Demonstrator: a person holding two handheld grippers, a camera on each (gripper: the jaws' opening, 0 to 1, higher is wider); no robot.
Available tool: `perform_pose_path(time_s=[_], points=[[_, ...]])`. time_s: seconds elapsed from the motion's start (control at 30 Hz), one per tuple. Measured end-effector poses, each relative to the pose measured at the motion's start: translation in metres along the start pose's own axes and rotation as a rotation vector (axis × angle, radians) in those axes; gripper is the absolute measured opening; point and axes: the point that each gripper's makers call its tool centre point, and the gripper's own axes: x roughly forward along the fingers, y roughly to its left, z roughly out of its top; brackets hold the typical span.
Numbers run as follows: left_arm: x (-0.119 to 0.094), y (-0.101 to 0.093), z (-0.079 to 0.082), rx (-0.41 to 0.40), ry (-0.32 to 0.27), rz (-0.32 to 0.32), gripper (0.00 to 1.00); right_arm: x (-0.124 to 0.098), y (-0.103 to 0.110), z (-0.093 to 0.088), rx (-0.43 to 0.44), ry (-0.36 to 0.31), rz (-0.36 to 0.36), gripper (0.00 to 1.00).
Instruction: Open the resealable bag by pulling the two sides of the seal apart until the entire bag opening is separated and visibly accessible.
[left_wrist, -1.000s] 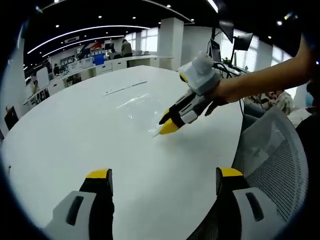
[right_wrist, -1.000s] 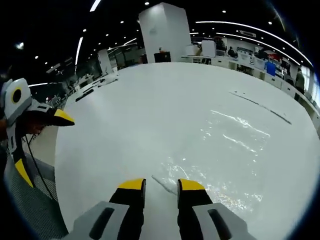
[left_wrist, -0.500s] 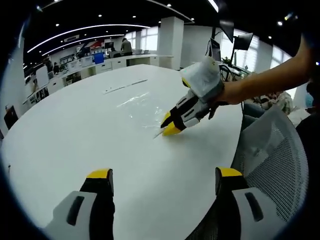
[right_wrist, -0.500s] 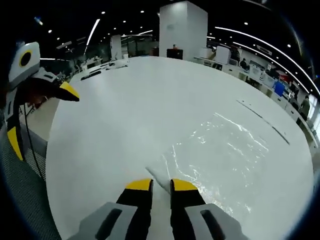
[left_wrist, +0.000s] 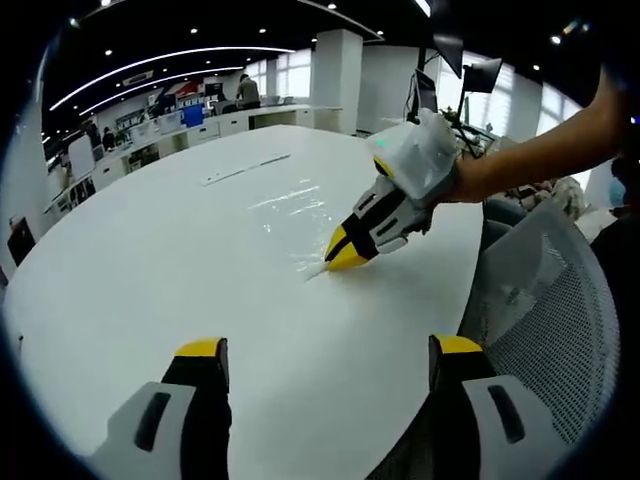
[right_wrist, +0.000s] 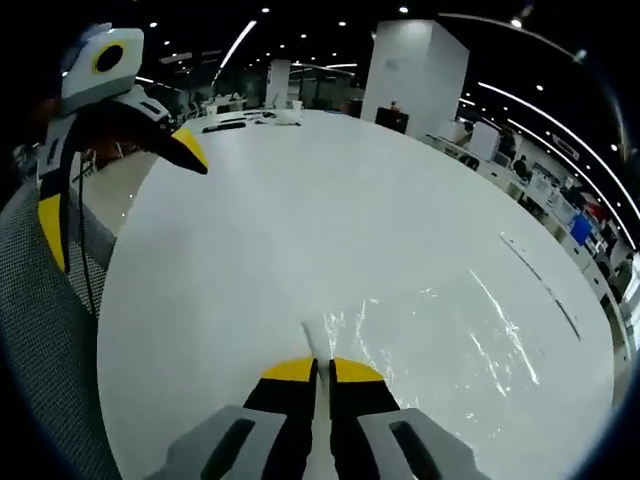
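white table (left_wrist: 120, 270) | mesh chair (left_wrist: 555, 310) | pillar (right_wrist: 415, 70) | ceiling strip lights (left_wrist: 150, 65)

One clear bag (left_wrist: 290, 215); two grippers (left_wrist: 347, 255) (left_wrist: 325, 355) (yellow-tipped); one table (left_wrist: 150, 270).

Plain white desk (left_wrist: 150, 260), clear glossy resealable bag (right_wrist: 450, 340) with white glints, black fingers (right_wrist: 295, 372) tipped yellow on the right gripper (right_wrist: 316, 370), left gripper (left_wrist: 325, 350) likewise yellow-tipped with grey bodies, grey mesh chair (left_wrist: 560, 320)

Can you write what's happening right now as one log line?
right gripper: jaws shut on bag corner | left gripper: open, above table | bag: flat, unopened
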Motion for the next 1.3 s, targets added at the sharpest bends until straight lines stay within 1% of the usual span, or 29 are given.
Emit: perform_pose_path(time_s=[0.27,0.3,0.4,0.53,0.67,0.77,0.9,1.3], points=[[0.001,-0.001,0.002,0.019,-0.005,-0.003,0.78,-0.007,0.012,-0.004,0.006,0.007,0.019,0.00],[0.001,-0.001,0.002,0.028,-0.001,-0.003,0.78,-0.008,0.015,-0.004,0.023,0.006,0.029,0.00],[0.003,-0.004,0.003,0.043,0.005,-0.006,0.78,-0.009,0.023,-0.004,0.027,0.001,0.053,0.00],[0.006,-0.009,0.004,0.061,0.010,-0.017,0.77,-0.013,0.034,-0.004,0.015,0.007,0.078,0.00],[0.007,-0.012,0.001,0.097,0.026,-0.016,0.76,-0.016,0.045,-0.008,-0.021,0.022,0.097,0.00],[0.007,-0.016,0.000,0.097,0.023,-0.031,0.75,-0.020,0.053,-0.007,-0.026,0.020,0.111,0.00],[0.007,-0.023,-0.002,0.109,0.028,-0.043,0.75,-0.026,0.056,-0.004,-0.017,0.006,0.083,0.00],[0.007,-0.031,-0.004,0.135,0.037,-0.056,0.72,-0.045,0.080,0.001,-0.040,-0.021,0.096,0.00]])
